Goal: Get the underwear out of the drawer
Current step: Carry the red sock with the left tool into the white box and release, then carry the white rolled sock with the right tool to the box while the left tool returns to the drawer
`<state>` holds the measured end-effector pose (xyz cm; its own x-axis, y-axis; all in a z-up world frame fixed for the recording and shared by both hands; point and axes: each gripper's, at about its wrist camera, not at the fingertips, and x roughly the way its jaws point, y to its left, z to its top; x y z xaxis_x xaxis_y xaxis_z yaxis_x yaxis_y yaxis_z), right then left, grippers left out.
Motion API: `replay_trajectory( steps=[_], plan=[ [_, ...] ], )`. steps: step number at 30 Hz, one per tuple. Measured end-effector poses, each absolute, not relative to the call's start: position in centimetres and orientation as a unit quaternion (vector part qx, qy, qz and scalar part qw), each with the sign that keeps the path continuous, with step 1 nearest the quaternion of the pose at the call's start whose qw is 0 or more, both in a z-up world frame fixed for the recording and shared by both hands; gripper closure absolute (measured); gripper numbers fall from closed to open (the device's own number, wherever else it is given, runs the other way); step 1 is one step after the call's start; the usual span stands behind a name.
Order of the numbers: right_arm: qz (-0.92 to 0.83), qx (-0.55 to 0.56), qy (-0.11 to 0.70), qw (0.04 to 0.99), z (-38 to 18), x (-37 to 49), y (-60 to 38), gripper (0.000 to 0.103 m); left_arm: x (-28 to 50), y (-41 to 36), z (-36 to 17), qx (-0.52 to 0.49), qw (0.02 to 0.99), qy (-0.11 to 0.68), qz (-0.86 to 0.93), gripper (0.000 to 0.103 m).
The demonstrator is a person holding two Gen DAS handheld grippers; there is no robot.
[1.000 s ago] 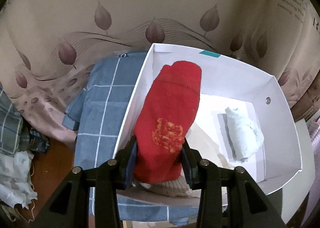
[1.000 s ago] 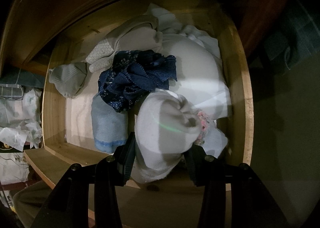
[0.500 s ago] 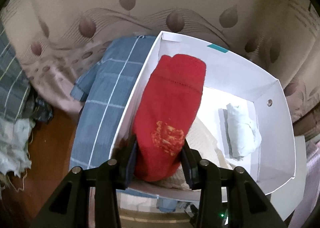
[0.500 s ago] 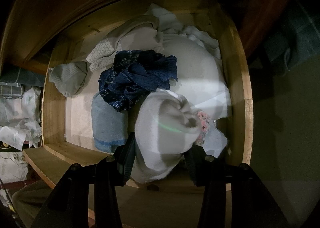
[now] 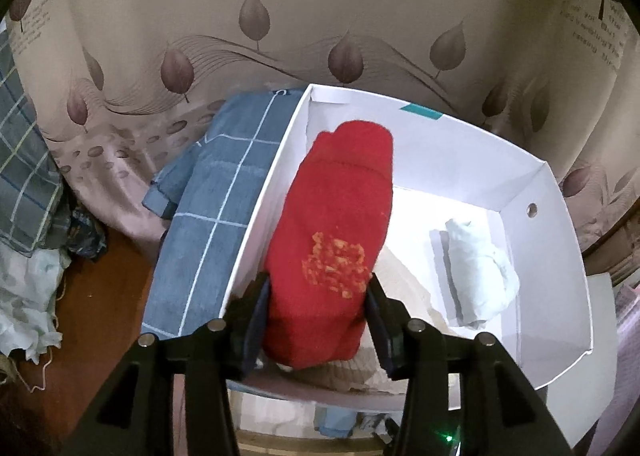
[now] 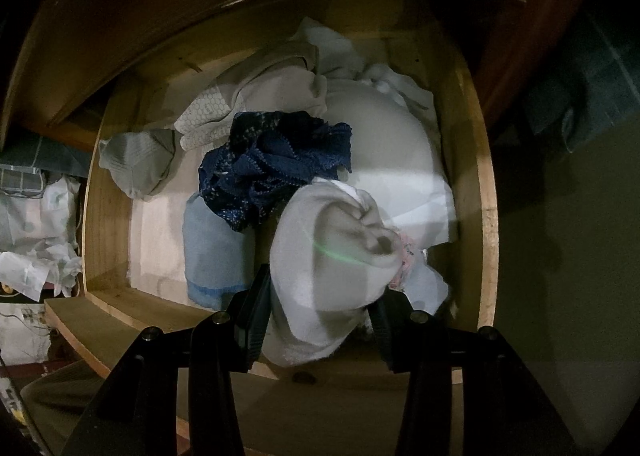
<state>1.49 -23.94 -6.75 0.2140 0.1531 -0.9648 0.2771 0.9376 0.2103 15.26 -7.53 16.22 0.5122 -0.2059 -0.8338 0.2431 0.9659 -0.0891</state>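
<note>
In the left wrist view, the left tongs (image 5: 316, 312) have a red knitted fabric bundle with an orange speckled patch (image 5: 336, 240) between their pads; the jaws are opening, though the pads still appear to touch the bundle's sides. The bundle hangs over the near left part of a white cardboard box (image 5: 536, 223). Beneath it in the box lies a beige knitted piece (image 5: 404, 280), and farther right a rolled pale blue-white cloth (image 5: 480, 276) rests on the box floor. Just left of the box, touching its wall, is a folded blue towel with thin white check lines (image 5: 216, 223). Beyond both hangs a beige fabric printed with brown leaves (image 5: 304, 19).

In the right wrist view, the right tongs (image 6: 320, 304) are clamped narrowly on a bunched white soft garment (image 6: 332, 248), held above the near edge of an open wooden drawer (image 6: 486, 215). In the drawer, a folded light blue cloth (image 6: 212, 252) lies nearest on the left, with a crumpled navy lace underwear piece (image 6: 272, 163) just behind it. A grey cloth (image 6: 136, 163) sits at the left wall, and cream and white garments (image 6: 280, 91) fill the back.
</note>
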Motion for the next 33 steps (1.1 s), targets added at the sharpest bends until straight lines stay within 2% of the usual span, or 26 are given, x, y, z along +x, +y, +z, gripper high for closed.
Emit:
replay_trajectory(
  steps=[4, 10, 22, 27, 33],
  plan=[
    [-0.042, 0.172, 0.625, 0.761, -6.8, 1.6, -24.0, 0.06, 14.9, -7.7, 16.5, 0.029, 0.877, 0.458, -0.143, 0.054],
    [-0.042, 0.168, 0.624, 0.762, -6.7, 1.7, -24.1, 0.06, 14.7, -6.9, 17.6, 0.007, 0.885, 0.435, -0.167, 0.044],
    [-0.05, 0.137, 0.613, 0.777, -6.1, 1.4, -23.7, 0.061, 10.4, -2.6, 19.2, -0.001, 0.904, 0.393, -0.17, 0.043],
    [-0.043, 0.134, 0.601, 0.787, -5.6, 1.0, -23.6, 0.061, 7.1, 0.5, 16.8, 0.01, 0.914, 0.38, -0.141, 0.043],
    [-0.027, 0.124, 0.573, 0.809, -3.8, 0.3, -23.4, 0.061, 4.7, 2.4, 10.2, 0.022, 0.908, 0.405, -0.106, 0.043]
  ],
)
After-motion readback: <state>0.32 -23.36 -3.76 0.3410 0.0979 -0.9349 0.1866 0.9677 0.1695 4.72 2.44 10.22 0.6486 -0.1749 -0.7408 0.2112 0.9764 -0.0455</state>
